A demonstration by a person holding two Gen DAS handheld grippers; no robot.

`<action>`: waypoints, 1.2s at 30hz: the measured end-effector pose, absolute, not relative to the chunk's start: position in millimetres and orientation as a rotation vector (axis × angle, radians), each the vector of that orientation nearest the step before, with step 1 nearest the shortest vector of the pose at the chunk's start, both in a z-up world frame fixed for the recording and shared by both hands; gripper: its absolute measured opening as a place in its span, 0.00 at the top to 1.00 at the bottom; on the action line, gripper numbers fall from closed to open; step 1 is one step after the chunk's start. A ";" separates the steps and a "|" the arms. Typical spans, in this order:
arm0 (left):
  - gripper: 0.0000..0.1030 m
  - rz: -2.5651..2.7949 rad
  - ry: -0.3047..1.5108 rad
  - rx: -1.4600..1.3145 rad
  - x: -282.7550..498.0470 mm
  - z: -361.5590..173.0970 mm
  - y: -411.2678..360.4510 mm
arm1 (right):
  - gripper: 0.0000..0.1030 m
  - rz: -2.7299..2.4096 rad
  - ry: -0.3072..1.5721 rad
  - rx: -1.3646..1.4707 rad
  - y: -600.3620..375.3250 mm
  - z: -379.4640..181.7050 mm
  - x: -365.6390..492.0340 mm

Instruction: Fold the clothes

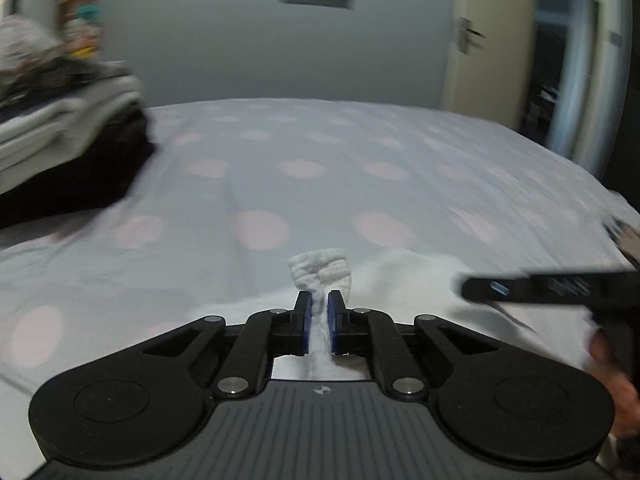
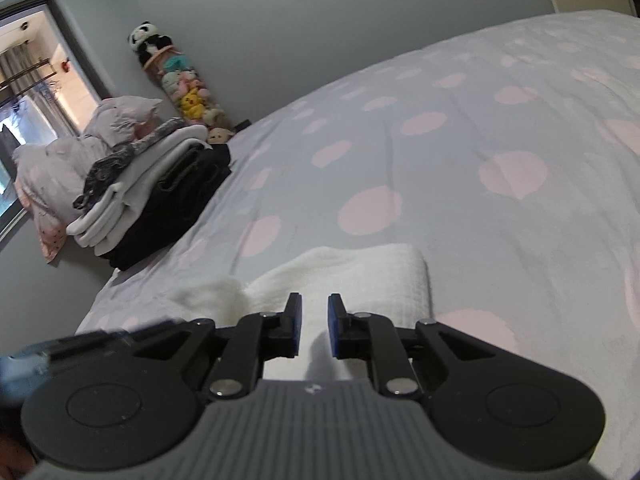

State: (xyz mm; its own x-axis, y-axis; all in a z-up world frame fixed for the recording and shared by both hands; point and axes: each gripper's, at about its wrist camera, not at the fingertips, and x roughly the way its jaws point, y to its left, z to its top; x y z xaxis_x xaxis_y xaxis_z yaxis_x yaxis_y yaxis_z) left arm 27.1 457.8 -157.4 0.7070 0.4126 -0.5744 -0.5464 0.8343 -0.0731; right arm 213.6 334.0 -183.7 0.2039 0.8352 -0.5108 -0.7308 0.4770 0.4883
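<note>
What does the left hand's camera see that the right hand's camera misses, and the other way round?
Only the left wrist view shows the left gripper pinching a bunched edge of the white cloth, plus a door standing ajar at the right.

Only the right wrist view shows the right gripper with nothing between its slightly parted pads, a window and a column of plush toys in clear focus.

Both show the polka-dot bedsheet, the white cloth and the stack of folded clothes.
</note>
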 end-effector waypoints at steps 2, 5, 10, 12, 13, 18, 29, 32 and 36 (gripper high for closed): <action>0.93 0.595 0.571 -0.281 21.5 -159.5 472.7 | 0.83 1.096 0.815 0.147 334.5 -184.3 213.8; 0.95 0.655 0.586 -0.304 18.0 -167.1 487.9 | 0.81 1.099 0.816 0.135 335.5 -185.7 213.5; 0.96 0.735 0.641 -0.317 15.5 -180.9 503.1 | 0.81 1.097 0.815 0.124 335.0 -187.0 213.8; 0.96 0.778 0.667 -0.315 15.4 -184.8 507.0 | 0.81 1.093 0.813 0.122 335.6 -187.1 214.4; 0.95 0.798 0.667 -0.331 13.1 -184.3 509.6 | 0.81 1.091 0.812 0.121 335.5 -187.2 214.3; 0.74 0.774 0.578 -0.540 -13.9 -161.7 525.7 | 0.76 1.071 0.804 0.127 334.0 -186.5 216.4; 0.49 0.609 0.637 -0.881 -50.8 -161.5 513.3 | 0.56 1.032 0.815 0.157 327.9 -181.7 218.6; 0.84 0.629 0.688 -0.805 -36.6 -164.8 506.2 | 0.55 1.028 0.811 0.146 327.8 -181.5 217.2; 0.95 0.688 0.685 -0.694 -33.5 -158.9 497.5 | 0.55 1.019 0.792 0.127 327.1 -180.4 215.4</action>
State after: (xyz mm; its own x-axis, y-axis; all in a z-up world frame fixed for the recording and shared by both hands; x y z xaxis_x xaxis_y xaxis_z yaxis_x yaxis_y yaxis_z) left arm -33.5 497.5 -158.9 0.5817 0.3251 -0.7456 -0.7469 0.5765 -0.3314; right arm 215.4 327.1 -180.4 0.2776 0.8001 -0.5318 -0.7126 0.5428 0.4446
